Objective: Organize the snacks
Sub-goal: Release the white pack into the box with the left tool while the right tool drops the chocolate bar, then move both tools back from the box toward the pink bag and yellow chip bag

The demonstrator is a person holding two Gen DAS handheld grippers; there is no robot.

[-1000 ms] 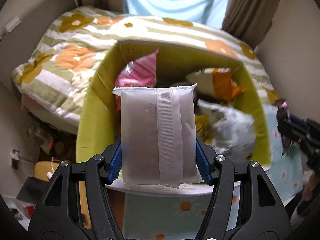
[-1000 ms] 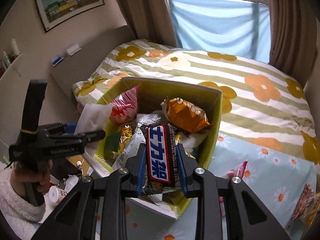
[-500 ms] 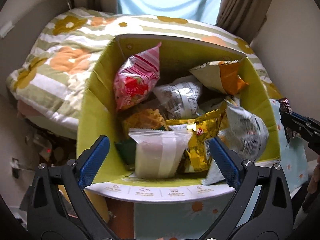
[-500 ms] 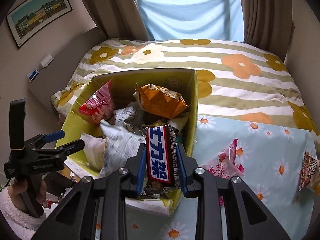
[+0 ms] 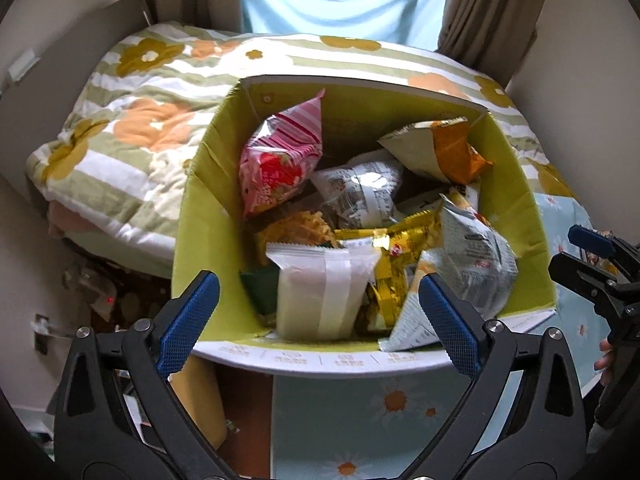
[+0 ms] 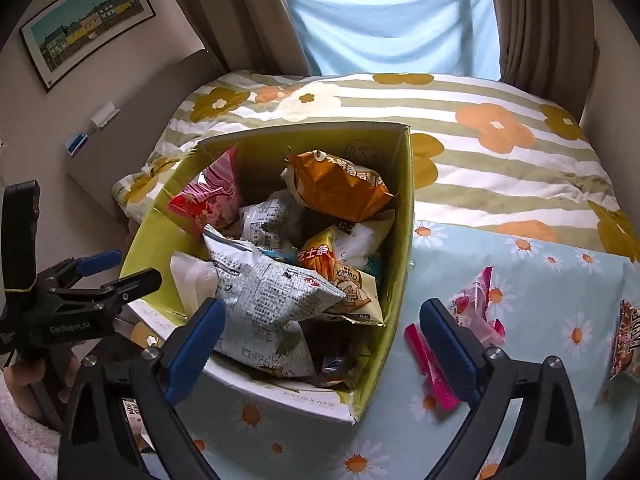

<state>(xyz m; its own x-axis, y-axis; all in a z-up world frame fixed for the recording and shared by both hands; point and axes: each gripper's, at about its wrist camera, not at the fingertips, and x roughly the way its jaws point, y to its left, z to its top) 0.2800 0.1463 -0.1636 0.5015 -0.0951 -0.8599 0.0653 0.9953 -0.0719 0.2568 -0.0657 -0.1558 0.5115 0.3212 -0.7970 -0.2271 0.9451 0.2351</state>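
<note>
A: Both empty? Where next?
B: Left gripper (image 5: pixel 318 320) and right gripper (image 6: pixel 320 344) gape over the box (image 6: pixel 402 280). Pink packet (image 6: pixel 478 306) lies on the tablecloth (image 6: pixel 540 280) at the right gripper's two o'clock — nearer it, long axis running eleven-to-five.

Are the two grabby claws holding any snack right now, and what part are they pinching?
No, nothing. The left gripper and the right gripper are both wide open above the yellow-green box. The snacks lie loose in it.
</note>
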